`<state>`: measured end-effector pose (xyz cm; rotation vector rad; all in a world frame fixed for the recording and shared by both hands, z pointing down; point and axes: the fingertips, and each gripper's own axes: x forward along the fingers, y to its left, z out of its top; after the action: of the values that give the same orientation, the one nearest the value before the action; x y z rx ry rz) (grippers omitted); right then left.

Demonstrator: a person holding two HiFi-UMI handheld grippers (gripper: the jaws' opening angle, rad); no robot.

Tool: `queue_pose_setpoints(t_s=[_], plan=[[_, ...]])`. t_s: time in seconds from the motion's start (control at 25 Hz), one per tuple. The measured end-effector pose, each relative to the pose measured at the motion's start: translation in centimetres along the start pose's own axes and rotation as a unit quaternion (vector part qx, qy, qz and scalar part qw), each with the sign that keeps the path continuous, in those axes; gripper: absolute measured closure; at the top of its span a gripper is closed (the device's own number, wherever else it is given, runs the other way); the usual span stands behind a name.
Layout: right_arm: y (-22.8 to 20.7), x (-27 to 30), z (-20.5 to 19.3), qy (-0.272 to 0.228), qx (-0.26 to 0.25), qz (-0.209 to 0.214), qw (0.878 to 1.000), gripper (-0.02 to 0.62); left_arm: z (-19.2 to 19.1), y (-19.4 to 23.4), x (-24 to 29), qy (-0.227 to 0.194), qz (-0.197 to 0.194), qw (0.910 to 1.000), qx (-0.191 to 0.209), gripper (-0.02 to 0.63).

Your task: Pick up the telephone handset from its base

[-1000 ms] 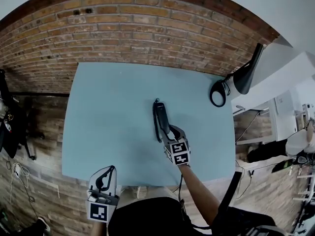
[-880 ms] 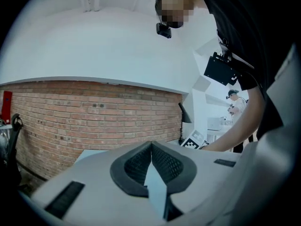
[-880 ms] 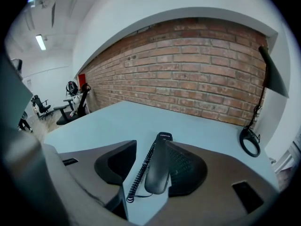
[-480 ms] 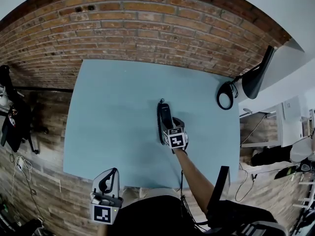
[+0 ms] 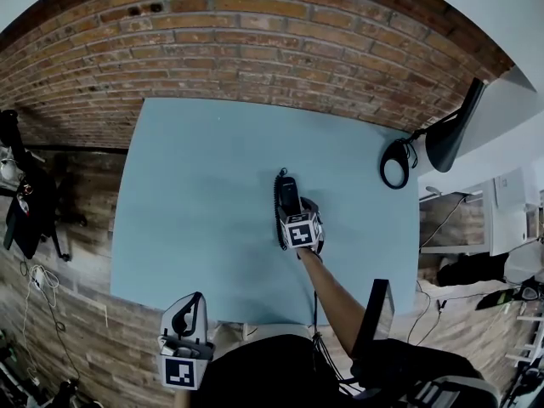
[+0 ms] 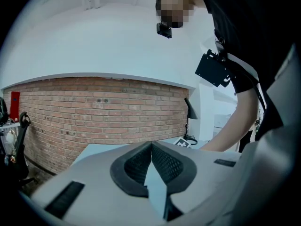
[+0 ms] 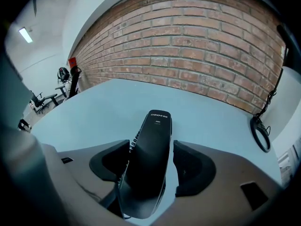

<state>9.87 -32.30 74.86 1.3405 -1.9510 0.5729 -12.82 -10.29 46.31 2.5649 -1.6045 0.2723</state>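
Observation:
The black telephone handset (image 5: 288,194) lies lengthwise on the light blue table (image 5: 195,185), with its coiled cord (image 5: 276,201) along its left side. I cannot make out its base under it. My right gripper (image 5: 293,213) straddles the handset's near end, and its jaws have just been opening. In the right gripper view the handset (image 7: 157,131) runs between the two pads (image 7: 193,166), which stand open with a gap showing on the right side. My left gripper (image 5: 189,308) hangs below the table's front edge, shut and empty; its jaws meet in the left gripper view (image 6: 151,161).
A black desk lamp (image 5: 444,134) with a round base (image 5: 396,164) stands at the table's right edge. A brick wall (image 5: 255,41) runs behind the table. Dark gear on a stand (image 5: 25,194) is off to the left.
My right gripper has come down and forward over the handset's near end, and its jaws have spread wider around it. The left gripper has stayed put.

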Motion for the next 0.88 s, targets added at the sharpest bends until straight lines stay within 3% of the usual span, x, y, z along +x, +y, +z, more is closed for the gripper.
queue_pose_setpoints(t_s=[0.28, 0.88], plan=[[0.3, 1.2, -0.9, 0.023, 0.001, 0.004, 1.0, 0.327, -0.7, 0.3, -0.4, 0.015, 0.017, 0.9997, -0.007, 0.58], [0.1, 1.1, -0.8, 0.022, 0.012, -0.01, 1.0, 0.327, -1.2, 0.5, -0.9, 0.011, 0.027, 0.9995, -0.013, 0.58]])
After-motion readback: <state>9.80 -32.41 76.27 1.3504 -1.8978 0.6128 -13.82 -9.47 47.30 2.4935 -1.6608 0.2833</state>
